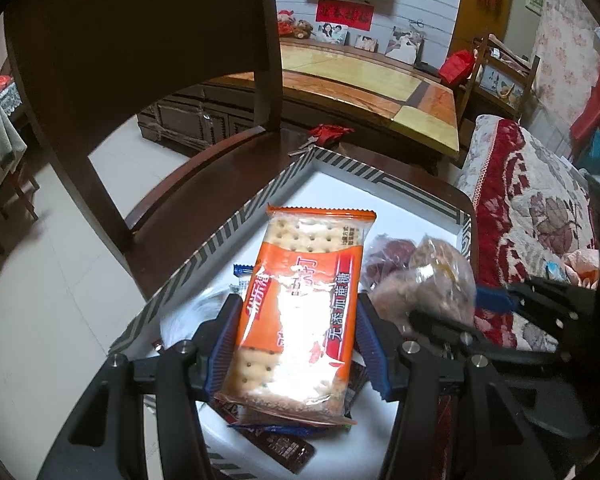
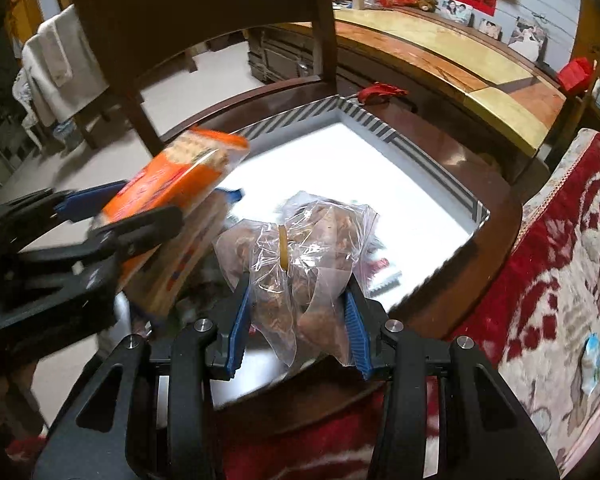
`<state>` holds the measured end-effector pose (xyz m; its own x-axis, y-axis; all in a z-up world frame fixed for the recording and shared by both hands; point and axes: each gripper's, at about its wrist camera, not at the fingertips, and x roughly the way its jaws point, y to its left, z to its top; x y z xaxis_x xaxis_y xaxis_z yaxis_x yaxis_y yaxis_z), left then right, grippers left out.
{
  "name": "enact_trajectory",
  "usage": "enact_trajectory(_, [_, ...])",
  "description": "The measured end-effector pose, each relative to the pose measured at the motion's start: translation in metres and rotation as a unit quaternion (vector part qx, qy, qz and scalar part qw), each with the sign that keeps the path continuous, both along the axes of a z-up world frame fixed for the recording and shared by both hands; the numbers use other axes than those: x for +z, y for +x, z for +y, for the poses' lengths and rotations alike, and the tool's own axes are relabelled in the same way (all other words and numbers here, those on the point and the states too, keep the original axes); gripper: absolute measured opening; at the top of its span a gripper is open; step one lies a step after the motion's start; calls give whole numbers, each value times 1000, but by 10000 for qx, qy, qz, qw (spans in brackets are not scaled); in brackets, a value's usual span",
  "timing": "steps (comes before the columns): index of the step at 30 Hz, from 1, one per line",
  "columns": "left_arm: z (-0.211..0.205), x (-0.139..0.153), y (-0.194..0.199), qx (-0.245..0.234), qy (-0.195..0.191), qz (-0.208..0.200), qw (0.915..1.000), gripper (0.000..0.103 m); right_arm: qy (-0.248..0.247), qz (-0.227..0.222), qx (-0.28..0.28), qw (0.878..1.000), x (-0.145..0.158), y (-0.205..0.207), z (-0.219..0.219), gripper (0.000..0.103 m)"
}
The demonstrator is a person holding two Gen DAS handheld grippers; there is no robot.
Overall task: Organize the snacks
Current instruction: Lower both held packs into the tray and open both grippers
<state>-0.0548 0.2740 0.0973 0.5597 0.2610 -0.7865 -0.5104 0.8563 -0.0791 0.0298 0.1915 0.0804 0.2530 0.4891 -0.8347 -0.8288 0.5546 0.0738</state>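
Left claw (image 1: 296,344) was closed on the orange cracker packet (image 1: 304,304), its blue pads pressed against the packet's two long sides, lifting it clear above the white tray (image 1: 380,204). That tray, with its striped border, sat on the seat of a dark wooden chair (image 1: 172,208), so it served as the landmark for everything else. Under the packet, on the tray's near end, lay several small wrapped snacks (image 1: 276,444), a blue-edged one and a dark brown one among them. To the right of the crackers, also over the tray, the right claw (image 2: 298,320) was clamped on a clear plastic bag of brown pieces (image 2: 300,264), tied at the neck with a rubber band (image 2: 283,248); its pads bit into loose film rather than into the contents.

The likelier trouble lay there: thin plastic could slide through the pads, and the bag might sag or drop onto the wrappers below. The cracker packet's glossy wrap looked slippery too, and a hard squeeze could crack the biscuits. With both claws close together above the tray, a careless swing could knock one load against the other.
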Motion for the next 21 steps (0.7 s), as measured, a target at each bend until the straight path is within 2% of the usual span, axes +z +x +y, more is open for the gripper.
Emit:
enact_trajectory(6, [1, -9, 12, -20, -12, 122, 9999, 58, 49, 62, -295, 9995, -6, 24, 4, 42])
enact_trajectory(13, [4, -14, 18, 3, -20, 198, 9998, 57, 208, 330, 47, 9992, -6, 21, -2, 42])
enact_trajectory(18, [4, -12, 17, 35, -36, 153, 9999, 57, 138, 308, 400, 9986, -6, 6, -1, 42])
enact_trajectory(21, [7, -10, 14, 99, -146, 90, 9998, 57, 93, 334, 518, 9981, -8, 1, 1, 46])
